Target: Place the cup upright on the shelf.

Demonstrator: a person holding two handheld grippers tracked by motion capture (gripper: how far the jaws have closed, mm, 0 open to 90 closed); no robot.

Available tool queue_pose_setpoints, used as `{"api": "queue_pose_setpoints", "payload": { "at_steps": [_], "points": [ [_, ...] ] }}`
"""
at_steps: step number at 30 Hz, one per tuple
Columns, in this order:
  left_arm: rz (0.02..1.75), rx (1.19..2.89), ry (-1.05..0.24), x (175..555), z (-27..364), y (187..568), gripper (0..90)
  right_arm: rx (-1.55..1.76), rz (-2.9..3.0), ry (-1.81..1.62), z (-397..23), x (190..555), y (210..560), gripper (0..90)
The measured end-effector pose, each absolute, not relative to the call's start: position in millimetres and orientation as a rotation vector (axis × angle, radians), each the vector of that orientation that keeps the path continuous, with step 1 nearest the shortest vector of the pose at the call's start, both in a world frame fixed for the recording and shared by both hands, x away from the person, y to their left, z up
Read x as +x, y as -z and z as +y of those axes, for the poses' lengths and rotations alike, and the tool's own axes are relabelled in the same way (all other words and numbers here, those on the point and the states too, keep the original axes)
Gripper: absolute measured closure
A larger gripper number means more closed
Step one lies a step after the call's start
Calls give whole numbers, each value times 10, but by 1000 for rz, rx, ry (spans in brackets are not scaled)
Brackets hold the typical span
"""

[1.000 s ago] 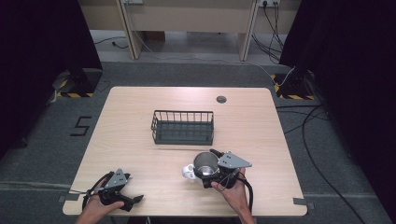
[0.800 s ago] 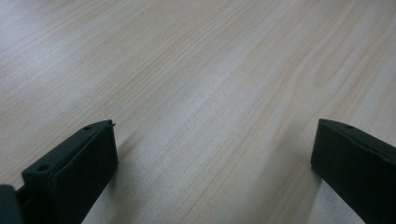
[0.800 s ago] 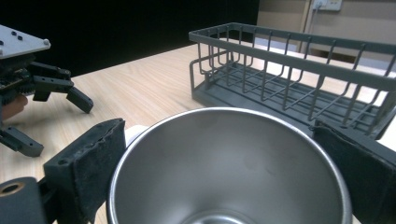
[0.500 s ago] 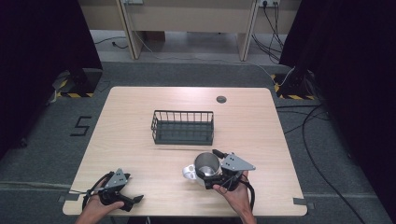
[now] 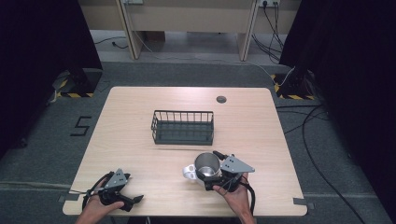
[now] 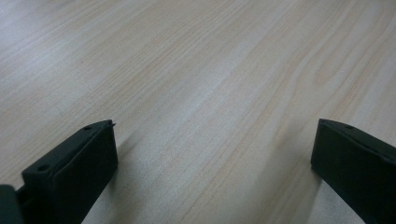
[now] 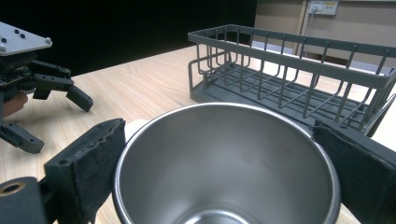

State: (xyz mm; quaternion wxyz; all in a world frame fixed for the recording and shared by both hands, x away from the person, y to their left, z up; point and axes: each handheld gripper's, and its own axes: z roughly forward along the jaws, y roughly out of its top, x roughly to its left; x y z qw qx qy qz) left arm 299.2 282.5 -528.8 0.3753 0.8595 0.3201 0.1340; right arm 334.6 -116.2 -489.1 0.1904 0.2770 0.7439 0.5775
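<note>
A steel cup (image 5: pixel 207 164) with a white handle (image 5: pixel 189 171) stands upright near the table's front edge, right of the middle. My right gripper (image 5: pixel 208 171) is shut on the cup (image 7: pixel 224 168), one black jaw against each side of its wall. I cannot tell whether the cup rests on the table or hangs just above it. At the front left corner my left gripper (image 5: pixel 133 201) lies low over the wood, open, with bare table between its jaws (image 6: pixel 215 126). The right gripper view also has the left gripper (image 7: pixel 51 119) at its far left.
A dark wire basket (image 5: pixel 182 112) sits at the middle of the wooden table (image 5: pixel 261 130), just beyond the cup, and stands close ahead in the right gripper view (image 7: pixel 289 51). A round cable hole (image 5: pixel 221 99) lies near the far edge. Cables run over the floor at the right.
</note>
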Motion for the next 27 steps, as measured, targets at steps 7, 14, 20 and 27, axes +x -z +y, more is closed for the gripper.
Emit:
{"api": "queue_pose_setpoints", "payload": {
  "at_steps": [7,14,20,27],
  "points": [
    [819,2200,-343,2992,2825,5288,0,816,2052,-1590,-1103,3306,4886,64],
    [819,2200,-342,2993,2826,5287,0,848,2007,-1557,-1074,3290,4825,65],
    [819,2199,-344,2992,2825,5288,0,863,1983,-1595,-1056,3324,4627,65],
    [818,2199,-343,2991,2825,5288,0,860,1974,-1629,-982,3450,4374,66]
  ]
}}
